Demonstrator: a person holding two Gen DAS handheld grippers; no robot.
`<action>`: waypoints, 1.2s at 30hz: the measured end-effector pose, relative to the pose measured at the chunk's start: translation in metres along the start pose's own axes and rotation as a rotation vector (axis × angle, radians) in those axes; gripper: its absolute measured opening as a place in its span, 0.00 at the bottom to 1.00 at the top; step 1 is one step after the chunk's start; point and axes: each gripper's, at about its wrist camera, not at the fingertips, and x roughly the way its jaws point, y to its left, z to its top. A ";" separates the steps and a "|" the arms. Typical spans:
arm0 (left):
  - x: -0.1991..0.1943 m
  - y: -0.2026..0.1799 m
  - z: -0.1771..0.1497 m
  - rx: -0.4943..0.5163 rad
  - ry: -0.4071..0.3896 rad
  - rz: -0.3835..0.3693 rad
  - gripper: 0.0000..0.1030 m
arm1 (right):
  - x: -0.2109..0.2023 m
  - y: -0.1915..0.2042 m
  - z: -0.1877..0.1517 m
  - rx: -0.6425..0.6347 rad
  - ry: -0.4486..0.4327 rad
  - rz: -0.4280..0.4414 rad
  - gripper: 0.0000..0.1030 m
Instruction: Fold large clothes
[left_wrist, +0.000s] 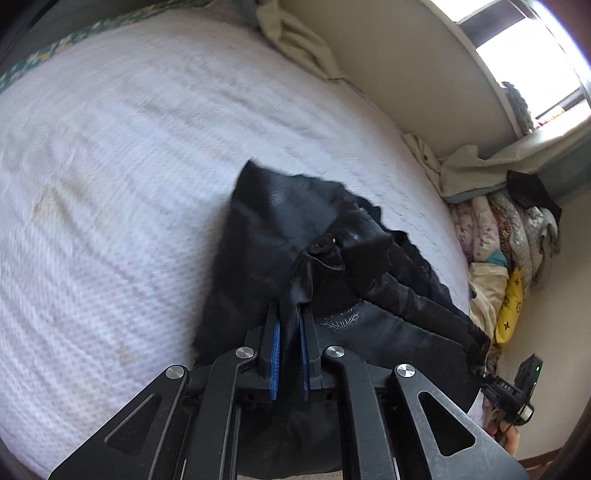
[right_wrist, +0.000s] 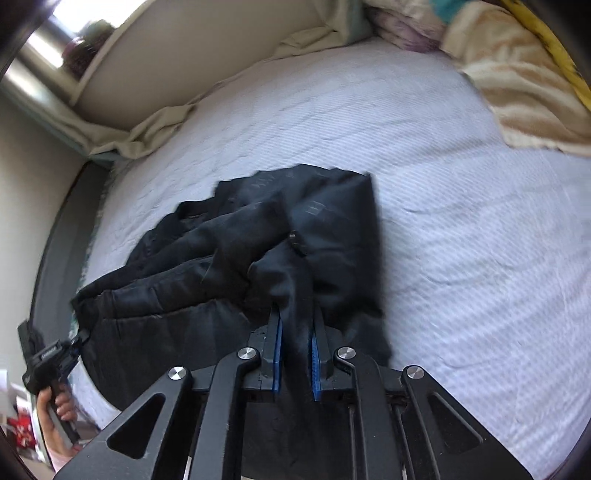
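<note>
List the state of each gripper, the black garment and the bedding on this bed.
Left gripper: shut on a pinch of the black garment.
Right gripper: shut on another pinch of it.
Black garment: bunched, partly folded over, lying on the white bed cover.
White bed cover: spread flat, stained.
Bedding pile: heaped at the bed's end.

Small white lettering stood on the far gripper (left_wrist: 508, 387) off to the jaws' right, too blurred to read.

Daylight is admitted through a blown-out window (left_wrist: 532, 62). Motion blur smears the bed (left_wrist: 129, 166). Edges are bent by fisheye distortion.
</note>
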 end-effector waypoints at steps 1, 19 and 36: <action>0.004 0.007 -0.002 -0.022 0.022 -0.006 0.10 | 0.003 -0.004 -0.002 0.017 0.007 -0.005 0.07; 0.033 0.031 -0.014 -0.080 0.120 0.003 0.26 | 0.038 -0.024 -0.022 0.053 0.049 -0.014 0.17; -0.016 -0.111 -0.037 0.434 -0.165 0.049 0.76 | -0.051 0.069 -0.024 -0.264 -0.311 -0.158 0.58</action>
